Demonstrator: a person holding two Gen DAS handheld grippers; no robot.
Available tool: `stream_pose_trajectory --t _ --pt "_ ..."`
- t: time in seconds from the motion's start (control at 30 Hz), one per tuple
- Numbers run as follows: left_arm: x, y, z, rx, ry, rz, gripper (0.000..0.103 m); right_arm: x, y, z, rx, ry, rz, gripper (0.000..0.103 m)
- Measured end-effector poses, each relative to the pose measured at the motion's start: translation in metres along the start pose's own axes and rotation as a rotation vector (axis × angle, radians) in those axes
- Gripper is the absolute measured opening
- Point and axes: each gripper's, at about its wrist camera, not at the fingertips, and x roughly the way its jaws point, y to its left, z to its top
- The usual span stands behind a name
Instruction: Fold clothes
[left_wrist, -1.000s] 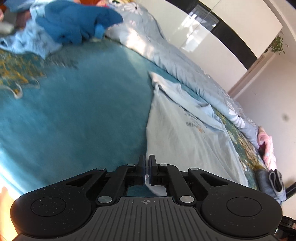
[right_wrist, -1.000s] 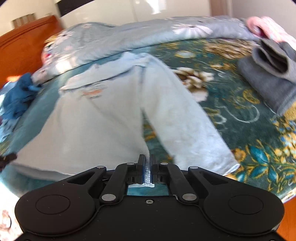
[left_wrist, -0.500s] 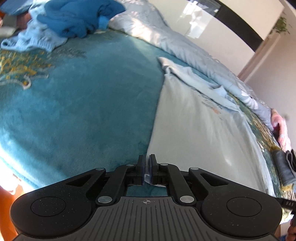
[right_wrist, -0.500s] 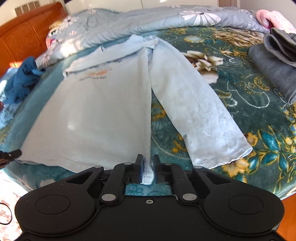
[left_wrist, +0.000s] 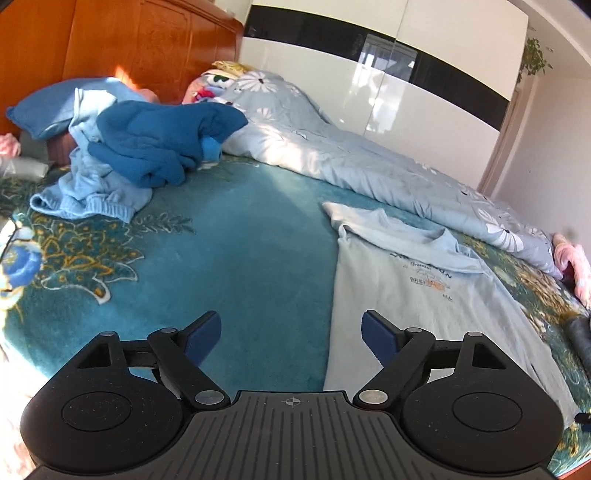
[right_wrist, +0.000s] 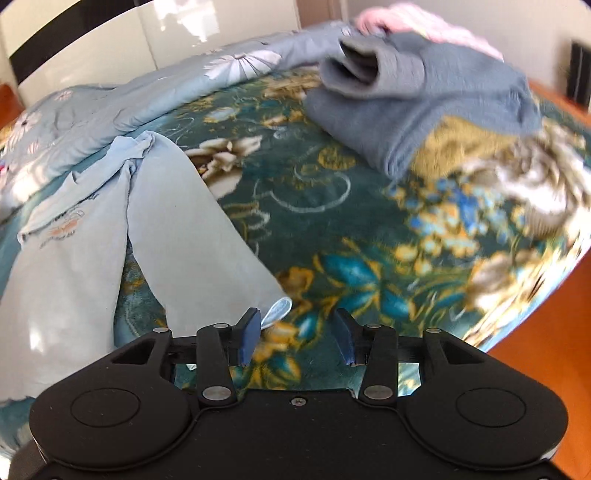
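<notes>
Pale blue shirt (left_wrist: 424, 314) spread flat on the bed blanket (left_wrist: 240, 258); left gripper (left_wrist: 291, 334) and right gripper (right_wrist: 295, 334) opening, both empty. Laying-out apparently done; next, regrasp the sleeve (right_wrist: 199, 236) to fold inward

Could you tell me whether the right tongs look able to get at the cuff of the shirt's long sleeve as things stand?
Probably yes. The right tongs are opening with nothing between them, and the cuff lies flat on the blanket just beside their left finger, nothing covering it.
</notes>
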Motion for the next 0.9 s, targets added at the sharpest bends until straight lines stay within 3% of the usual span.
stream_pose_trajectory --t 0.13,0.17,0.2,0.37,0.6,0.77,0.9 --pt "0.002 -0.006 0.000 0.007 0.016 -0.013 0.082 0.004 0.012 -0.002 0.015 -0.017 0.035 0.041" --pt "0.002 -0.007 -0.001 0.012 0.015 -0.013 0.082 0.005 0.015 -0.001 0.017 -0.019 0.046 0.027" --pt "0.001 -0.008 -0.001 0.017 0.014 -0.013 0.082 0.004 0.016 0.001 0.027 -0.024 0.057 0.003" --pt "0.000 -0.007 0.001 0.024 0.010 -0.005 0.082 -0.009 0.011 0.026 0.089 -0.128 0.080 0.001" --pt "0.007 -0.005 0.004 0.003 0.014 0.003 0.082 -0.062 0.026 0.141 0.053 -0.366 0.181 0.001" --pt "0.016 -0.008 0.007 0.014 0.020 0.005 0.082 -0.098 0.082 0.214 -0.084 -0.495 0.285 0.001" --pt "0.025 -0.010 0.015 0.000 0.007 0.000 0.082 -0.095 0.153 0.240 -0.234 -0.478 0.386 0.001"
